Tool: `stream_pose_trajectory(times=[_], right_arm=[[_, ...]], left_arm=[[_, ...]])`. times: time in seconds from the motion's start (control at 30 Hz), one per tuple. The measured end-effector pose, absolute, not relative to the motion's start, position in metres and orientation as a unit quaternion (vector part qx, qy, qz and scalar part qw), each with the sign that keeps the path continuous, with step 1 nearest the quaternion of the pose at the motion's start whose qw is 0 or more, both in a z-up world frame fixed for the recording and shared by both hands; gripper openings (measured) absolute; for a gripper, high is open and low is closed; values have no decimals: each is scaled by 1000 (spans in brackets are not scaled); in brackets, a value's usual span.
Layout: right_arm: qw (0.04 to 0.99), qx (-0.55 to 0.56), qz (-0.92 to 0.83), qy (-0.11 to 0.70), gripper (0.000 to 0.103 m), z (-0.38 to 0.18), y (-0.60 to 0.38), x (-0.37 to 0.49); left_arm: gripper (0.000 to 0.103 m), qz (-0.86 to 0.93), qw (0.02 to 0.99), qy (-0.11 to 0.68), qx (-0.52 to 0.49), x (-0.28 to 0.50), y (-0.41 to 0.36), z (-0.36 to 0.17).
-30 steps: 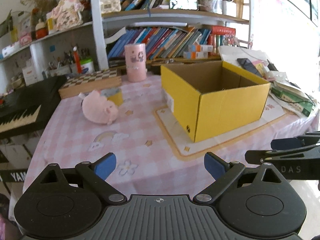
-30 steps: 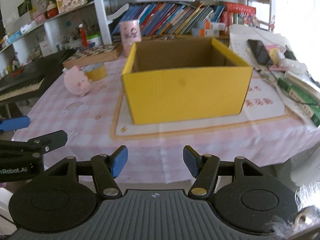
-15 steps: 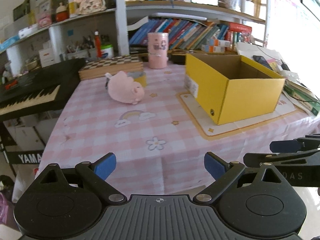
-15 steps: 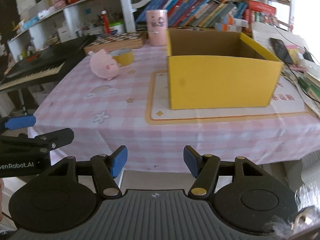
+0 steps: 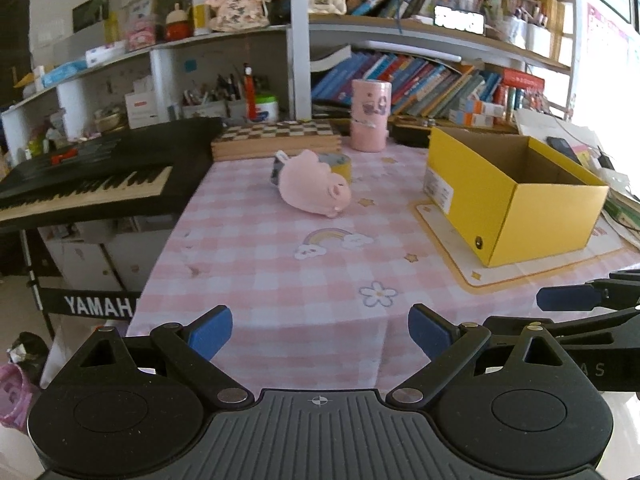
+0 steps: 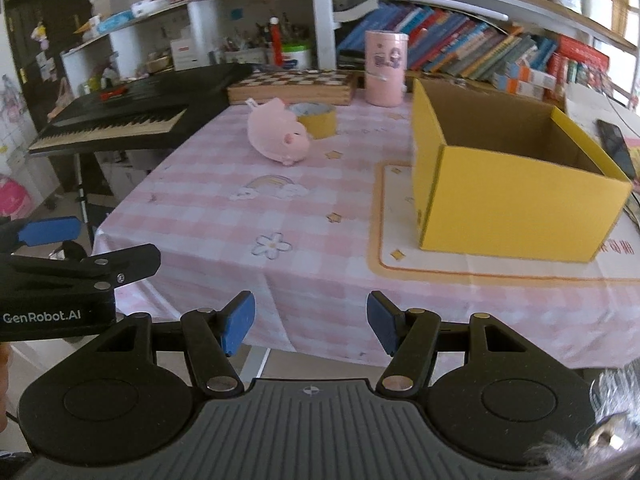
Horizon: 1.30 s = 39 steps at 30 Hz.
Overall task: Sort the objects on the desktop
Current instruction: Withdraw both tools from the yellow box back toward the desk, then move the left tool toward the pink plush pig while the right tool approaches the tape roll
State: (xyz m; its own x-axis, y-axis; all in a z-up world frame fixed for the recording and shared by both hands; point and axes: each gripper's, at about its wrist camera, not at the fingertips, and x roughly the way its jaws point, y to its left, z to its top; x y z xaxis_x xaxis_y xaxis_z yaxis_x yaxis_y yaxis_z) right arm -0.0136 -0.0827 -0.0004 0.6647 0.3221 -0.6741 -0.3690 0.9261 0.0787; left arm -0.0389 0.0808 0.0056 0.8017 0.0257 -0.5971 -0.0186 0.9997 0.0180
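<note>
Both grippers, left gripper (image 5: 320, 332) and right gripper (image 6: 311, 322), held before near edge of table (image 5: 280, 264), side by side. Left one with blue pads (image 5: 210, 330) wide apart, nothing between them, nothing touched. Right one with pads (image 6: 238, 322) also apart, somewhat less wide, also empty and touching nothing. Each seen from the side in the other's view, at the picture's edge.

On pink checked cloth, well beyond both grippers: pink plush pig (image 5: 314, 188), lying on its side, near the far middle of the table. Just behind it, touching or almost touching, a roll of yellow tape (image 6: 314, 118), lying flat. Further back, a pink cylinder tin (image 5: 370, 116), upright, beside a wooden chessboard box (image 5: 276, 138) at the table's back edge. To the right, yellow cardboard box (image 6: 516, 196), open on top, standing on a white mat with orange border (image 6: 400, 256); no content seen inside, though its floor mostly hidden by the walls.

Left of table, black keyboard (image 5: 88, 176) on a stand. Behind, shelves full of books (image 5: 420, 80).
</note>
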Motion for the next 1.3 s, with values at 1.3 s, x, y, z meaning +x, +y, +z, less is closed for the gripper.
stream_pose_trajectory(times=[1.3], right_arm=[[892,-41,252,373,60,-6,-37,149]], left_arm=[[97,103,942,317,-33,95,114,6]])
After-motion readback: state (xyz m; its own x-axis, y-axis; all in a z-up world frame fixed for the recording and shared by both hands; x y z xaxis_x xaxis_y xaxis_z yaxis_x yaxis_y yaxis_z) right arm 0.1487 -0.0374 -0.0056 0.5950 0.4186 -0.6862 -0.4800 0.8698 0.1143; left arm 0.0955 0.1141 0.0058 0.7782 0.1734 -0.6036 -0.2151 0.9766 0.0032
